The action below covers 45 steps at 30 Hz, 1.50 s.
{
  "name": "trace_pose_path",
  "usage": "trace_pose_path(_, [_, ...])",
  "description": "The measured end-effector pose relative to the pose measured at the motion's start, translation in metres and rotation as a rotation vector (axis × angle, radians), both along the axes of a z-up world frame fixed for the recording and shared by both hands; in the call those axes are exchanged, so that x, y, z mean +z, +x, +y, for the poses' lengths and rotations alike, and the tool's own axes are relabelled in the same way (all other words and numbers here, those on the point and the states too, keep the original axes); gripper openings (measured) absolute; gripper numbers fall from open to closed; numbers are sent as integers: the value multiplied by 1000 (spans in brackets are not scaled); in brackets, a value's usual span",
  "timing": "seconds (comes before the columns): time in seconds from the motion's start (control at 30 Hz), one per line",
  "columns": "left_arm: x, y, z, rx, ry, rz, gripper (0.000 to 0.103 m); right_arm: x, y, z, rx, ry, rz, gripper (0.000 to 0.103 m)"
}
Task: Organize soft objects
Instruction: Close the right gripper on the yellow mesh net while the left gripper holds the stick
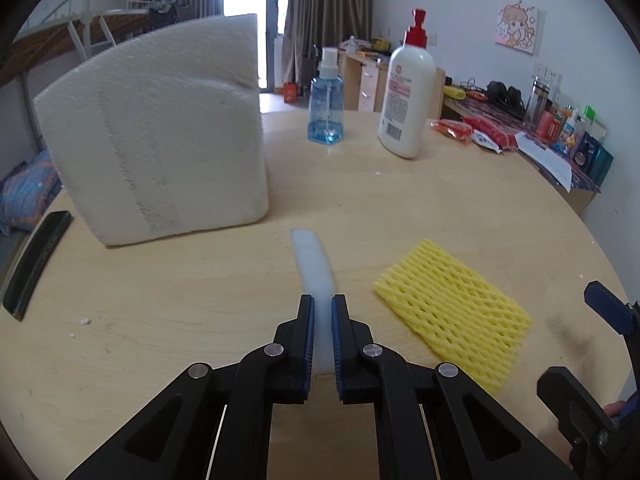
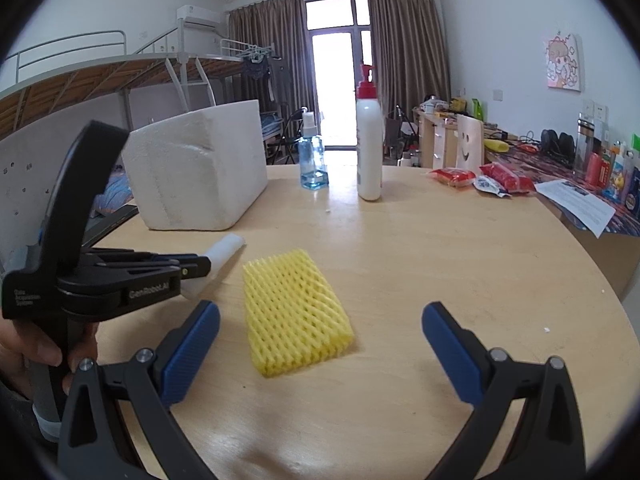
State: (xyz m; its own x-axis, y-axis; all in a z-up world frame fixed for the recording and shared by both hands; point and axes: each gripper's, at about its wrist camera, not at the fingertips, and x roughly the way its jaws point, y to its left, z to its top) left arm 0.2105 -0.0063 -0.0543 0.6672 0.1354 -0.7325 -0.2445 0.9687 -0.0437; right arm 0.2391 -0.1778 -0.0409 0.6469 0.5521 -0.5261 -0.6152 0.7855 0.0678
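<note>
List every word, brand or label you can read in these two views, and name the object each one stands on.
"GenRobot.AI": side of the left gripper.
"Data Acquisition System", small and partly blurred: same gripper's body.
White lotion bottle: red label print, unreadable.
Paper sheet: print too small.
Snack packets: unreadable.

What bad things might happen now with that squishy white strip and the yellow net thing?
1. The left tongs pinch only the near end of the white foam strip, so it might droop or slip out when lifted.
2. Its far end lies close to the big white foam block and may bump it.
3. The open right tongs may shove the yellow foam net instead of gripping it.
</note>
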Motion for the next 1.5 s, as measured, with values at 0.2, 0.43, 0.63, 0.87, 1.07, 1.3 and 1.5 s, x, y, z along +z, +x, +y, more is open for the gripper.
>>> trace_pose_path(0.2, [7,-9,10,11,18,-32,9,1,0,13,18,-20,-5,102])
trace_pose_path(0.43, [10,-18,24,28,24,-55,9,-2,2,28,17,-45,19,102])
trace_pose_path(0.63, [11,-22,34,41,35,-70,9,-7,10,37,-7,-59,72,102])
trace_pose_path(0.87, [10,-26,42,44,30,-75,9,-12,15,45,1,-108,118,84])
trace_pose_path(1.07, [10,-29,44,37,21,-85,9,-18,19,51,4,-162,147,74])
trace_pose_path(1.3, [10,-31,45,29,14,-91,9,-22,24,52,-13,-186,183,51])
trace_pose_path(1.5, [11,-34,43,13,10,-96,9,-24,19,60,-7,-238,164,51])
